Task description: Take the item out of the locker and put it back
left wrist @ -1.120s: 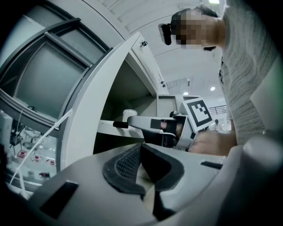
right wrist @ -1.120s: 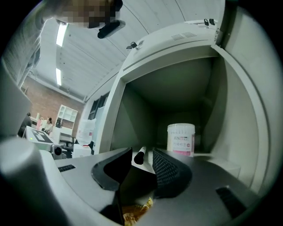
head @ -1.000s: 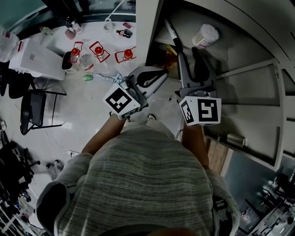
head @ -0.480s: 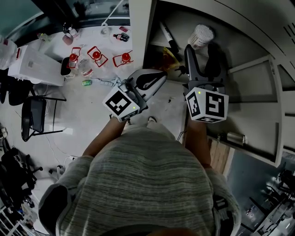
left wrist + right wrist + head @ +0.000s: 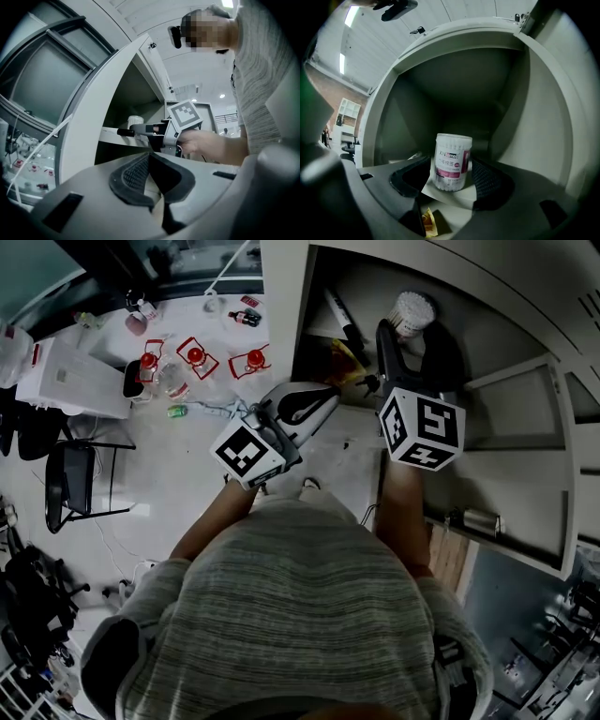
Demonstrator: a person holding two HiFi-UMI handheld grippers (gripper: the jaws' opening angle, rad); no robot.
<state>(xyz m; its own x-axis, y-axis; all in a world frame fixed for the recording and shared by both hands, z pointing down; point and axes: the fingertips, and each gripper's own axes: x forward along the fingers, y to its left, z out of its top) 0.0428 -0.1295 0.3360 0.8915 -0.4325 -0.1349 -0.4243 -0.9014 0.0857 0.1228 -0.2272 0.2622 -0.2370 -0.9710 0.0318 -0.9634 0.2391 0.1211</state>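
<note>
Cotton-swab tub is standing upright inside the locker, at the upper right of the head view, ungripped. Right hand-held gripper is reaching in, its jaws having just been opening wide, with the tub framed between them and neither pad pressing. Left hand-held gripper is hanging closed and empty outside. Judging by this, the take-out is not yet done, nor the return.

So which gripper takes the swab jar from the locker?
Right. The right gripper is inside the locker, jaws just opened, the jar lined up between them, untouched. The left gripper is shut, outside by the door.
</note>
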